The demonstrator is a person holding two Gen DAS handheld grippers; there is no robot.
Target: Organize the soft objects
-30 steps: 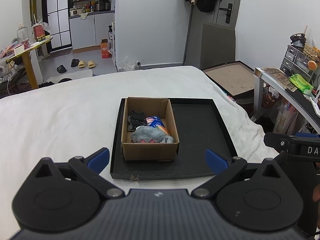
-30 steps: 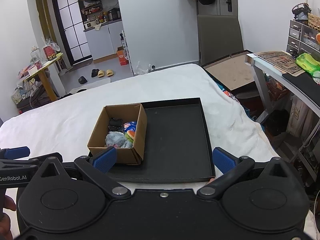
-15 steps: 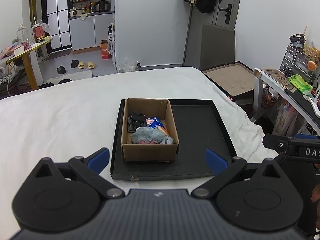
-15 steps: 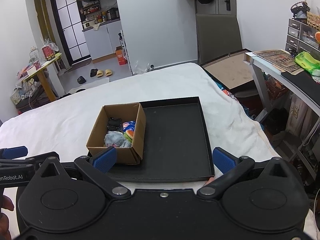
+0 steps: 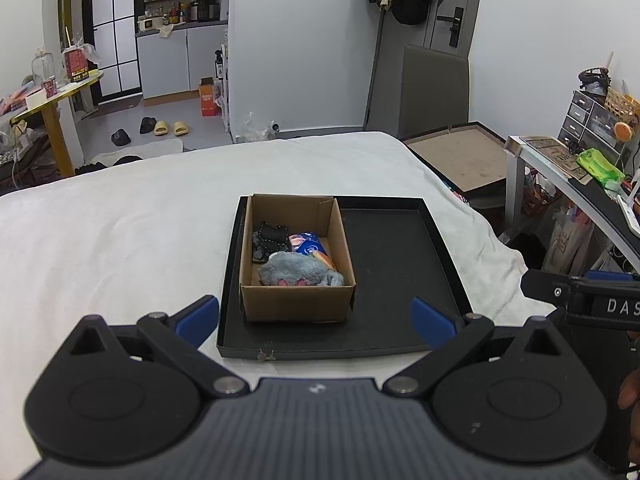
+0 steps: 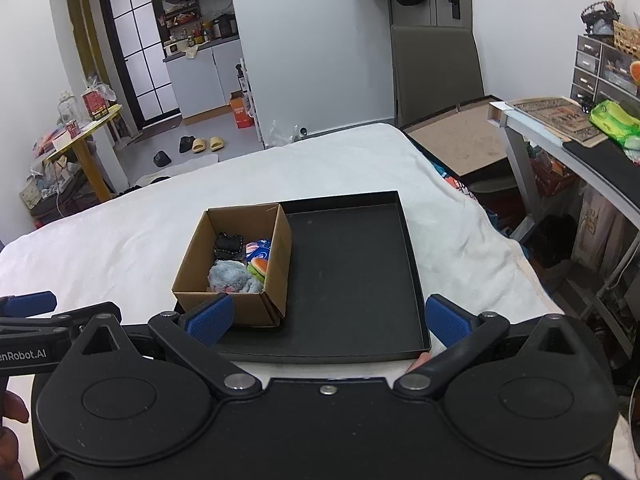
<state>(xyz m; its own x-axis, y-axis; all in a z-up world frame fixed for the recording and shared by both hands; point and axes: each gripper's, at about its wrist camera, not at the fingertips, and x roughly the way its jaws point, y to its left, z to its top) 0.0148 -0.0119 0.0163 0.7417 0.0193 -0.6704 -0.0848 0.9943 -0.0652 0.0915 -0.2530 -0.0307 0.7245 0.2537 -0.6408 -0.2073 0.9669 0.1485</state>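
A brown cardboard box stands in the left part of a shallow black tray on a white bed. Inside lie a grey fluffy cloth, a black studded item, a blue packet and a burger-like toy. My left gripper is open and empty, hovering before the tray's near edge. My right gripper is open and empty, above the tray's near edge. Each gripper shows at the edge of the other's view.
The white bed spreads left and beyond the tray. A desk with clutter stands at the right. A board leans beside the bed. A yellow table and slippers lie far left.
Both grippers have drawn back and up very slightly. The box and tray have not moved. Both grippers stay open.
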